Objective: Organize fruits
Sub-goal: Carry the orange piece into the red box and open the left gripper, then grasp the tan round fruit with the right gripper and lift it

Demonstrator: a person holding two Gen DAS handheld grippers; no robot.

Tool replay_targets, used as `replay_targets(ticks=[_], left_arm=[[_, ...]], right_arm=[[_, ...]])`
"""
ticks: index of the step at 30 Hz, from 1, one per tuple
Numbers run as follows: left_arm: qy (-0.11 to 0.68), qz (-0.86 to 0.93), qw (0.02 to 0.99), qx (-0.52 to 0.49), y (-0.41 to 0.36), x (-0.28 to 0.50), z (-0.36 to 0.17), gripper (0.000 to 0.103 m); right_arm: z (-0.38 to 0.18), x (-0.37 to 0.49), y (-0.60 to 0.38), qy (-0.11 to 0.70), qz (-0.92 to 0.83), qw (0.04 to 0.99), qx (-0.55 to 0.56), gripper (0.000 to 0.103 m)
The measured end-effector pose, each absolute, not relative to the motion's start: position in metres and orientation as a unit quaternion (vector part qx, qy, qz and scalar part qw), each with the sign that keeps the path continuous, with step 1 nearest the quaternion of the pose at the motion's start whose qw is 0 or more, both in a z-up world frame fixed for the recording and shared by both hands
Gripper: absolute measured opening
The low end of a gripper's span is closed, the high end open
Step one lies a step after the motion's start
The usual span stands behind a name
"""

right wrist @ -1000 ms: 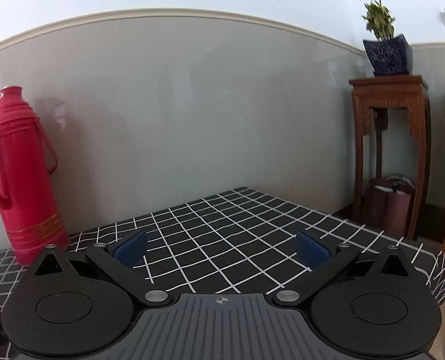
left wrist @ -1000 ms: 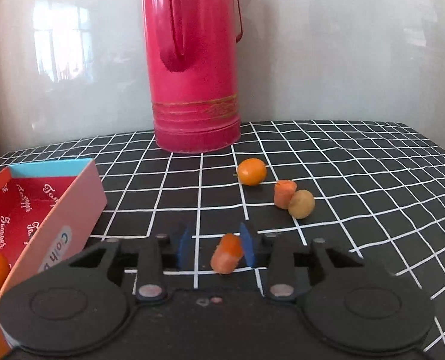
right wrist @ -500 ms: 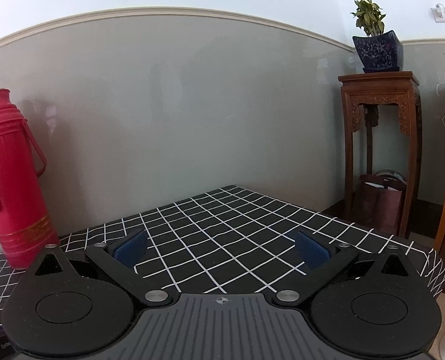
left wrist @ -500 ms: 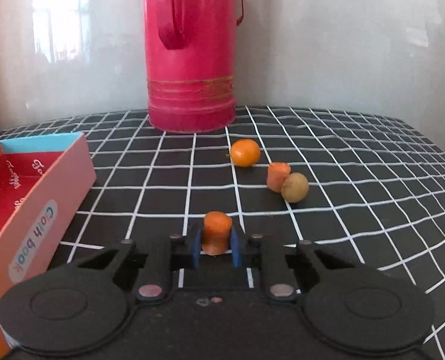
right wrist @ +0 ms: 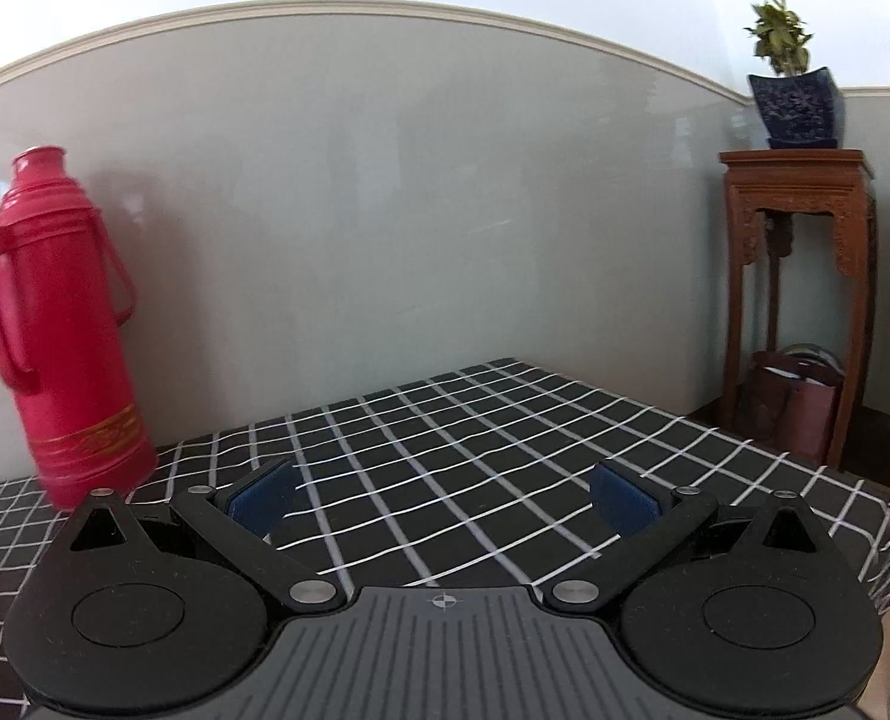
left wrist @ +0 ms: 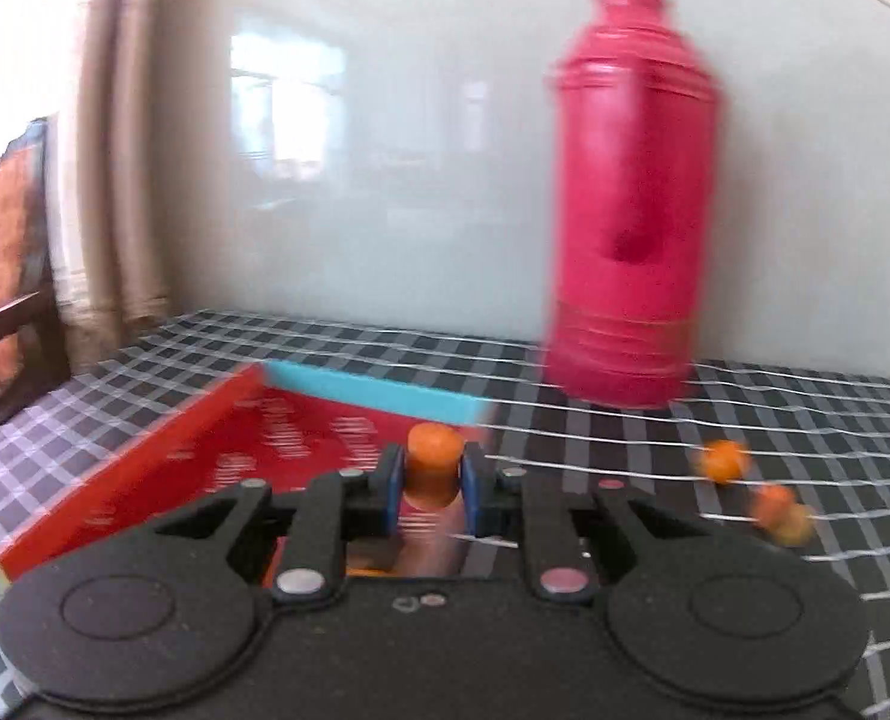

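My left gripper (left wrist: pixel 428 483) is shut on an orange carrot piece (left wrist: pixel 433 465) and holds it upright over the near right edge of a red box (left wrist: pixel 205 450) with a blue far wall. On the checked cloth to the right lie a small orange (left wrist: pixel 722 461), another carrot piece (left wrist: pixel 772 498) and a yellowish fruit (left wrist: pixel 796 525), all blurred. My right gripper (right wrist: pixel 442 489) is open and empty above the black checked table (right wrist: pixel 475 468); no fruit shows in the right wrist view.
A tall red thermos (left wrist: pixel 631 204) stands at the back by the wall, also in the right wrist view (right wrist: pixel 61 336). A wooden stand (right wrist: pixel 799 300) with a potted plant (right wrist: pixel 793 102) is off the table's right. A chair (left wrist: pixel 1 276) is at far left.
My left gripper closed on the carrot piece, lifted it and swung left over the red box. The right gripper shifted only slightly and stayed open.
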State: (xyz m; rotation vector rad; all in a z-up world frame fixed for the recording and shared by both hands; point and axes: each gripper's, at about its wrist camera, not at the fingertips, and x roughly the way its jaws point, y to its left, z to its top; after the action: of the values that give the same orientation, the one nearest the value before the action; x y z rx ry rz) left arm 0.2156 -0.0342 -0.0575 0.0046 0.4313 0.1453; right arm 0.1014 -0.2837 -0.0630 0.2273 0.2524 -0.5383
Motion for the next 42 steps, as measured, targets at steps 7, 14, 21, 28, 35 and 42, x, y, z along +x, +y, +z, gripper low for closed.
replay_targets(ticks=[7,14,21,28,35,42], left_arm=[[0.276,0.132,0.952,-0.009,0.015,0.226,-0.067,0.016],[0.284,0.124,0.95,-0.038,0.035,0.209,-0.059,0.066],[0.238,0.119,0.963,-0.038,0.057,0.173,-0.044,0.086],[0.232,0.136,0.962,-0.051,0.079,0.156,-0.047,0.087],[0.231,0.146,0.961,-0.046,0.085,0.156,-0.05,0.088],[0.229,0.152,0.96,-0.048,0.088,0.153,-0.049,0.09]], right_arm=[[-0.068,0.123,-0.253,0.148,-0.199,0.965,0.091,0.103],[-0.084,0.156,-0.229,0.202,-0.114,0.969,0.083,0.103],[-0.096,0.198,-0.221,0.244,-0.067,0.963,0.094,0.103],[-0.099,0.234,-0.216,0.258,-0.045,0.962,0.074,0.089],[-0.116,0.257,-0.22,0.302,-0.043,0.95,0.068,0.065],[-0.124,0.263,-0.215,0.318,-0.029,0.945,0.065,0.025]])
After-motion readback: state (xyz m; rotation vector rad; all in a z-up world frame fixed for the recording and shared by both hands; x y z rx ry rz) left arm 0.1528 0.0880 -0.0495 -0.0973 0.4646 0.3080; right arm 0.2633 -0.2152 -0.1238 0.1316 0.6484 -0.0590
